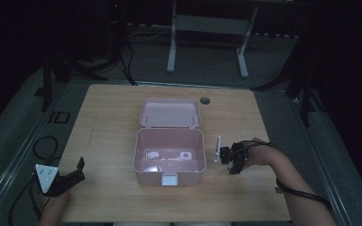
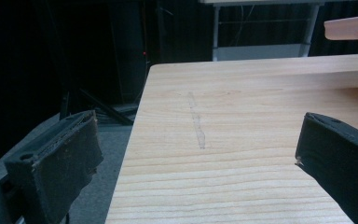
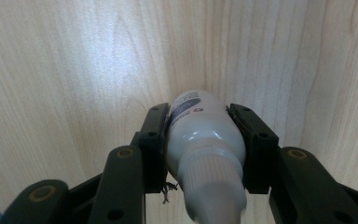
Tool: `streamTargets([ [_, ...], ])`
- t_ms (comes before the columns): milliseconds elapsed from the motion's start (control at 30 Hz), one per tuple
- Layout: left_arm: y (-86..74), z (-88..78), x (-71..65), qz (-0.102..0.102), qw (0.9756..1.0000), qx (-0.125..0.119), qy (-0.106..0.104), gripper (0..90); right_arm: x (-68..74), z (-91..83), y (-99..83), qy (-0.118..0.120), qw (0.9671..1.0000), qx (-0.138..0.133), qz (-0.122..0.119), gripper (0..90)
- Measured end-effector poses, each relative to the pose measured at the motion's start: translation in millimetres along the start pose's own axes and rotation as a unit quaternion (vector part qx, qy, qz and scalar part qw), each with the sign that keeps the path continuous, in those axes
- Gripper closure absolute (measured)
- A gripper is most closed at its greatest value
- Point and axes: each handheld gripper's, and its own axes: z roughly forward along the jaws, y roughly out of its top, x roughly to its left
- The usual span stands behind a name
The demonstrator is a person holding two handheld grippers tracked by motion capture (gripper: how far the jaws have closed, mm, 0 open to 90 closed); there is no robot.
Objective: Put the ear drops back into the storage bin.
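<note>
the right tool (image 3: 200,135) is clamped on a white squeeze bottle (image 3: 205,140), its long axis along the jaws, base toward the pale wooden surface (image 1: 108,132), right of the open pink box (image 1: 169,157); the left tool (image 2: 196,158) gapes, holding nothing; dark room behind.

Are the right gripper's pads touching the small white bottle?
Touching. In the right gripper view, both pads of the right gripper press flat against the white bottle, one on each side, with no gap.
</note>
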Motion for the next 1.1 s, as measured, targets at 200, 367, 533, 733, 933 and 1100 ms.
streamTargets([
  [200, -0.1, 0.1, -0.3, 0.001, 1.0000, 0.000, 0.000, 0.4, 7.1, -4.9, 3.8, -0.004, 0.9998, 0.011, -0.016, 59.6],
  [367, -0.1, 0.1, -0.4, 0.002, 1.0000, -0.001, 0.001, 0.4, 10.2, -13.3, 4.8, 0.005, 0.9999, 0.008, -0.014, 59.6],
  [533, -0.3, 0.4, -0.6, 0.001, 1.0000, -0.001, 0.000, 0.3, 13.9, -27.5, 5.3, 0.006, 0.9999, 0.009, -0.011, 59.6],
  [733, -0.4, 0.6, -0.6, 0.001, 1.0000, 0.000, -0.002, 0.4, 17.8, -51.3, 6.0, 0.013, 0.9999, 0.005, -0.006, 59.6],
  [933, -0.6, 0.7, -0.5, -0.001, 1.0000, 0.000, 0.000, 0.3, 19.4, -77.3, 7.9, 0.017, 0.9998, -0.001, 0.008, 59.7],
  [1100, -0.6, 1.1, -0.6, -0.001, 1.0000, 0.003, -0.001, 0.3, 20.4, -102.2, 12.4, 0.009, 0.9998, -0.007, 0.013, 59.7],
])
